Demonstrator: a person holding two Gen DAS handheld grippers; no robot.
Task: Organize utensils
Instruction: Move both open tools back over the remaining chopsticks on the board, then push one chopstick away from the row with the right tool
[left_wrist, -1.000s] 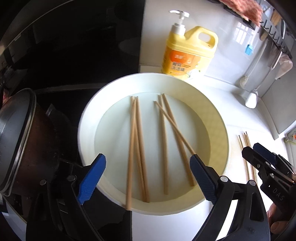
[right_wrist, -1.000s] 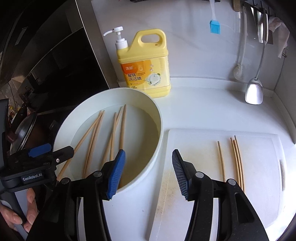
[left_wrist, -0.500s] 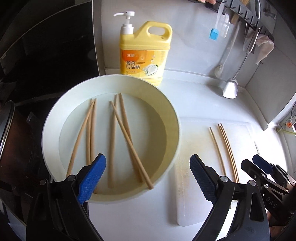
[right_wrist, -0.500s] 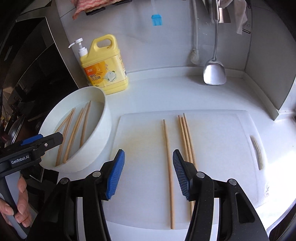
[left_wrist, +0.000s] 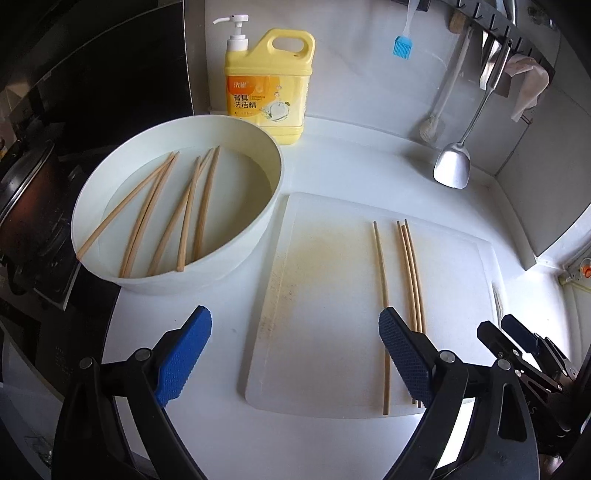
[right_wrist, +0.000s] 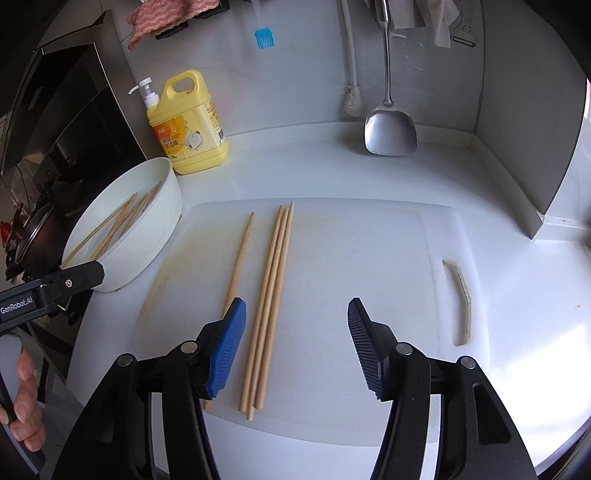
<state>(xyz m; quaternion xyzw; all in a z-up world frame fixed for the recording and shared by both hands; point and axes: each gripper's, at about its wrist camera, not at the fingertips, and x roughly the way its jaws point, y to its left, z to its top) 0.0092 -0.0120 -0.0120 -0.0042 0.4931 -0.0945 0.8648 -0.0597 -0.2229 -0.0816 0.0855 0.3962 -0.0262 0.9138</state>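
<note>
Chopsticks (right_wrist: 271, 302) lie on the board (right_wrist: 369, 258), four in all; more sit in the bowl (left_wrist: 258, 221) left of the board. Both grippers, left (left_wrist: 295, 360) and right (right_wrist: 295, 347), hover wide open and empty. The sticks look light, stiff and thin, likely to roll; pinch them mid-length.
</note>
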